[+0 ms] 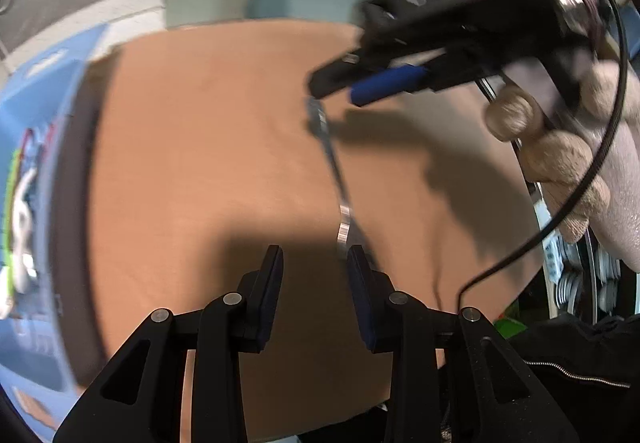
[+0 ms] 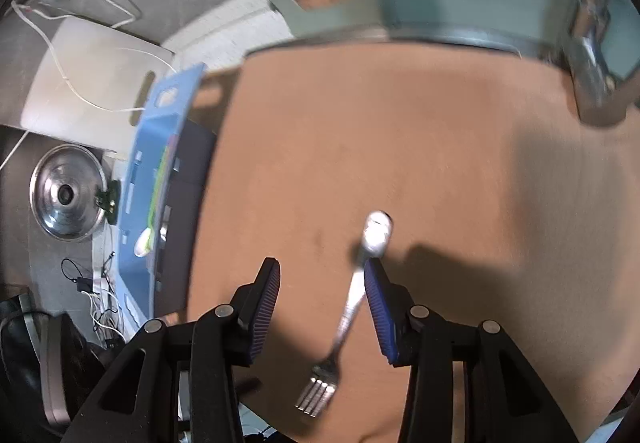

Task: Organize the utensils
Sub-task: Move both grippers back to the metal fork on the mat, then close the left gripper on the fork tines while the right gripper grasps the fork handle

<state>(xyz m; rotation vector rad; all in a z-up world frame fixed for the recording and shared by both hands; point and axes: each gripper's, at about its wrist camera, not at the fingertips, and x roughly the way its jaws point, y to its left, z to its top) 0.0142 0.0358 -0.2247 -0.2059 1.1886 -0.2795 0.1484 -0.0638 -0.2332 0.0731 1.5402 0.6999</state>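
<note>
A silver fork (image 2: 352, 307) lies on the brown mat (image 2: 360, 147), its tines toward me and its rounded handle end pointing away. My right gripper (image 2: 320, 271) hangs over it, open. The fork's handle runs just inside the right finger (image 2: 378, 307), and no pad presses on it. In the left wrist view the same fork (image 1: 332, 163) lies ahead of my left gripper (image 1: 315, 255), which is open and empty. The fork's handle end sits beside the left gripper's right finger (image 1: 360, 275). The right gripper (image 1: 336, 91), held by a gloved hand (image 1: 560, 163), hovers just above the tines.
A blue packet (image 2: 152, 179) stands along the mat's left edge. Beyond it are a white cutting board (image 2: 92, 83), a metal lid (image 2: 66, 197) and loose cables (image 2: 100, 307). A steel sink rim (image 2: 440, 31) bounds the far side. Stacked plates (image 1: 572, 283) sit at the right.
</note>
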